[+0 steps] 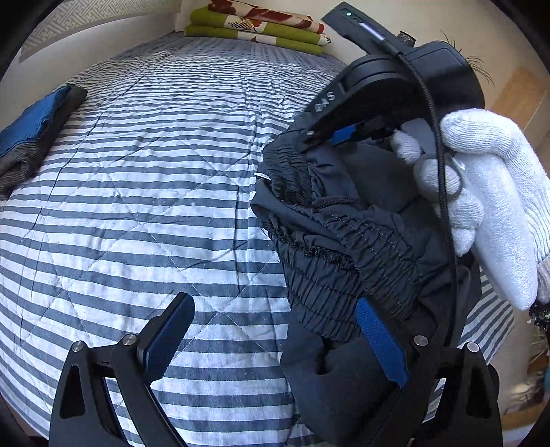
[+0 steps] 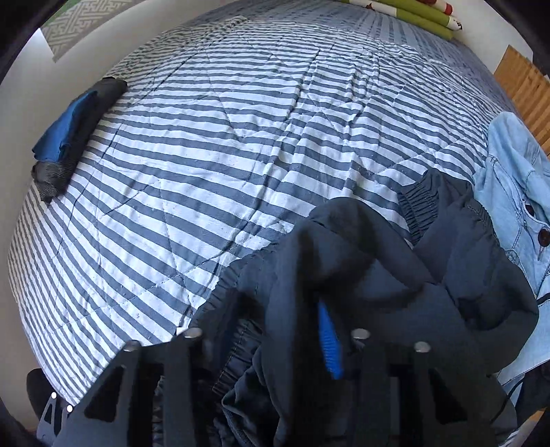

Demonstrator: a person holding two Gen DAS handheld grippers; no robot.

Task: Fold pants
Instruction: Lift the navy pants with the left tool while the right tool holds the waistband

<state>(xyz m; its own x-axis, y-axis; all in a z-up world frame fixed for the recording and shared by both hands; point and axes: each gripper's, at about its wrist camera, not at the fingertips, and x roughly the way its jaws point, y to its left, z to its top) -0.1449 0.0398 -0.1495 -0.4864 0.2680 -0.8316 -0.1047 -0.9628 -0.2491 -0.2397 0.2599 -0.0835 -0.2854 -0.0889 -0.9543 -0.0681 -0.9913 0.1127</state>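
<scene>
- dark pants [image 1: 347, 240] bunched in the air above the right side of the bed [image 1: 154, 192], elastic waistband gathered and facing the left wrist camera.
- left tool [image 1: 275, 340]: jaws wide apart. left finger [image 1: 168, 337] is bare over the striped quilt; right finger's blue pad [image 1: 381, 344] lies against pants fabric, nothing pinched between the two.
- right tool [image 1: 330, 137], seen from the left wrist view, is clamped on the waistband edge, held by a hand in a white glove [image 1: 488, 192]; its black cable [image 1: 443, 172] runs across the glove.
- right wrist view: pants [image 2: 361, 275] drape over the fingers and hide most of the jaws; one blue pad [image 2: 328, 340] shows through the folds.
- light blue denim garment [image 2: 515, 192] lies just beside the pants at the right edge of the bed.
- folded blue and grey clothes [image 1: 31, 137] sit at the far left edge, well apart.
- green patterned folded blankets [image 1: 261, 29] at the head of the bed.
</scene>
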